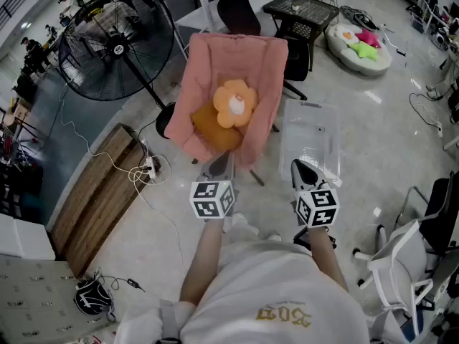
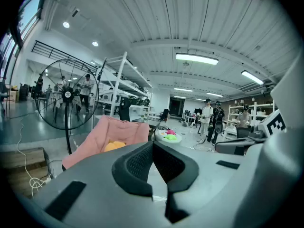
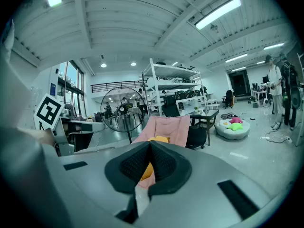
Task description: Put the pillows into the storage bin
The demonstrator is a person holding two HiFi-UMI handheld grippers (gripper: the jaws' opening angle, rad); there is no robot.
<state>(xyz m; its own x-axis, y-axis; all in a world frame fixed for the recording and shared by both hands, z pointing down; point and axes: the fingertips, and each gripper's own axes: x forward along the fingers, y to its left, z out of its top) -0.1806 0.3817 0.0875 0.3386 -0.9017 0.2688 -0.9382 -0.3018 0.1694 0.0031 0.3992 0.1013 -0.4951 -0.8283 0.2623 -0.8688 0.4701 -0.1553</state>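
Observation:
A flower-shaped orange pillow (image 1: 236, 103) and a plain orange pillow (image 1: 212, 126) lie on the pink lounge chair (image 1: 229, 56). To the right of the chair a clear storage bin (image 1: 311, 140) stands on the floor. My left gripper (image 1: 220, 165) is shut with nothing in it, just short of the chair's front edge. My right gripper (image 1: 301, 169) is shut and holds nothing, at the bin's near end. The left gripper view shows shut jaws (image 2: 153, 144) facing the chair (image 2: 118, 129) and a pillow (image 2: 114, 146). In the right gripper view the shut jaws (image 3: 150, 144) face the chair (image 3: 167, 127).
A big standing fan (image 1: 115, 43) is left of the chair, with a wooden board (image 1: 97, 192) and cables (image 1: 140, 169) below it. Behind are a black office chair (image 1: 239, 9), a black table (image 1: 305, 13) and a white cushion (image 1: 358, 45). A white chair (image 1: 401, 260) stands at the right.

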